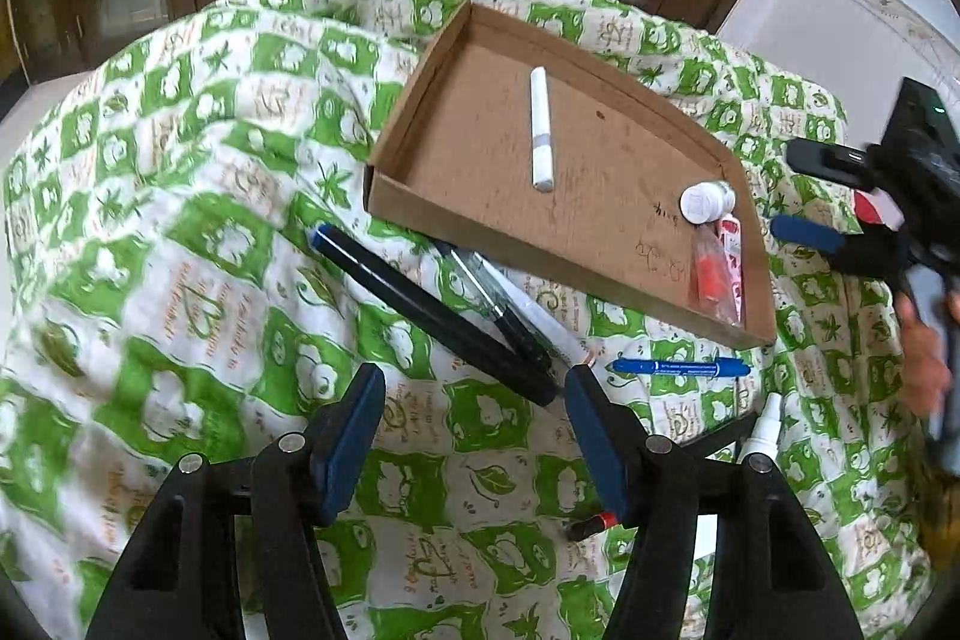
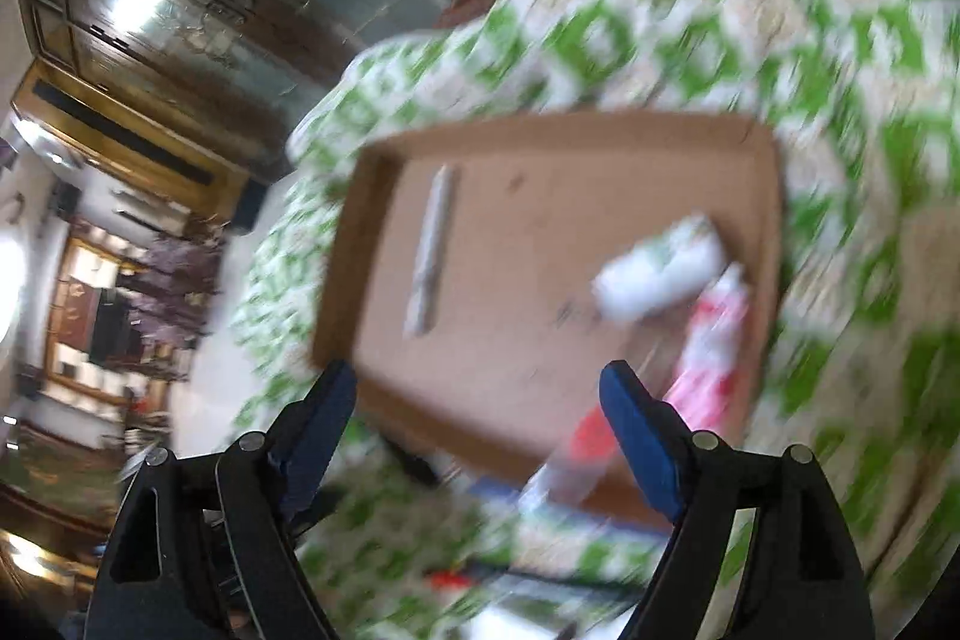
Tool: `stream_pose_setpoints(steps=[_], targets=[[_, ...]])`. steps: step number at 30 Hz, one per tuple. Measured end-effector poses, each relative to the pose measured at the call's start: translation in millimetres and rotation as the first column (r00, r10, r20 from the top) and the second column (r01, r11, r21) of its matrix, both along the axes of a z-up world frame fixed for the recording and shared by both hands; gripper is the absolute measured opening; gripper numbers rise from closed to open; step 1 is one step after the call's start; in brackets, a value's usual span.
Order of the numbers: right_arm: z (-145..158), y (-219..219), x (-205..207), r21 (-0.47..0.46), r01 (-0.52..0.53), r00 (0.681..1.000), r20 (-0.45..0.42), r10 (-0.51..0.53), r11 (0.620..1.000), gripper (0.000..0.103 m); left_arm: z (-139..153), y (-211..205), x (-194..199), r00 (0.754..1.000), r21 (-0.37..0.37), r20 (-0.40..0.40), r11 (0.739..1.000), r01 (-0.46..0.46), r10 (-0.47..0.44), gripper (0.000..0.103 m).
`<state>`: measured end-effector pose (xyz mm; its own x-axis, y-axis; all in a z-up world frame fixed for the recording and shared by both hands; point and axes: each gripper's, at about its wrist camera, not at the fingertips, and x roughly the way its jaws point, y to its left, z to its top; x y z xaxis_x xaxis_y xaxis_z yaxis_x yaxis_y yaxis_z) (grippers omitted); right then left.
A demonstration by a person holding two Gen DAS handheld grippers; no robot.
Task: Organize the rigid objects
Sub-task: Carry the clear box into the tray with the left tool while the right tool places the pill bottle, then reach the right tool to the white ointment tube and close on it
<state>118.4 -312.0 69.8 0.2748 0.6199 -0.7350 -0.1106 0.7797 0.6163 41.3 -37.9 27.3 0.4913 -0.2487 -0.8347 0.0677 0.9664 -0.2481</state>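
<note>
Sorting is sitting partway: I'm counting three things lying in the cardboard tray, a white tube mid-floor, a white bottle and a packeted orange bottle at its right edge. On the quilt by the tray's near edge I'm seeing a black pen, a clear pen and a blue marker waiting. I'm carrying the left gripper and the right gripper wide and empty.

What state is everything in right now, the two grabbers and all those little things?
Left gripper: open, empty.
Right gripper: open, empty.
Cardboard tray: open-topped, partly filled.
White tube: lying in tray.
White bottle: on its side in tray.
Blue marker: capped, outside tray.
</note>
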Motion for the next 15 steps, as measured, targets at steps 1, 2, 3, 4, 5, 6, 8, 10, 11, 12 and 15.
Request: stream_pose_setpoints(steps=[1,2,3,4,5,6,8,10,11,12,15], targets=[[-2,6,-6,0.015,-0.015,1.0,-0.021,0.016,1.0,0.083,-2,-2,0,1.0,0.006,-0.004,1.0,0.005,-0.005,0.066],[-5,13,-14,0.031,-0.04,0.998,-0.048,0.041,0.999,0.083,-5,-5,-1,1.0,0.012,-0.01,1.0,0.01,-0.01,0.066],[-9,21,-20,0.039,-0.064,0.996,-0.065,0.066,0.997,0.083,-8,-6,-2,1.0,0.019,-0.018,1.0,0.012,-0.011,0.066],[-13,25,-27,0.044,-0.081,0.994,-0.07,0.084,0.996,0.083,-7,-6,-2,1.0,0.018,-0.021,1.0,0.011,-0.011,0.066],[-22,35,-34,0.048,-0.116,0.99,-0.077,0.119,0.992,0.083,-8,-7,-2,1.0,0.016,-0.026,1.0,0.01,-0.01,0.066],[-32,45,-40,0.044,-0.149,0.984,-0.088,0.152,0.988,0.083,-8,-6,-3,1.0,0.012,-0.028,1.0,0.006,-0.006,0.066],[-49,55,-45,0.032,-0.189,0.976,-0.104,0.191,0.982,0.083,-8,-5,-3,1.0,0.002,-0.027,1.0,0.002,-0.002,0.066],[-65,59,-47,0.013,-0.197,0.973,-0.121,0.197,0.98,0.083,-8,-4,-4,0.999,-0.003,-0.032,1.0,-0.006,0.006,0.066],[-71,60,-45,0.002,-0.192,0.974,-0.121,0.191,0.981,0.083,-9,-4,-3,0.999,-0.003,-0.035,1.0,-0.011,0.011,0.066],[-74,61,-42,-0.021,-0.19,0.977,-0.106,0.187,0.981,0.083,-10,-5,-2,0.999,-0.001,-0.038,1.0,-0.014,0.014,0.066],[-74,65,-33,-0.097,-0.165,0.986,-0.044,0.161,0.981,0.079,-14,-9,2,0.999,0.022,-0.041,1.0,-0.018,0.018,0.066]])
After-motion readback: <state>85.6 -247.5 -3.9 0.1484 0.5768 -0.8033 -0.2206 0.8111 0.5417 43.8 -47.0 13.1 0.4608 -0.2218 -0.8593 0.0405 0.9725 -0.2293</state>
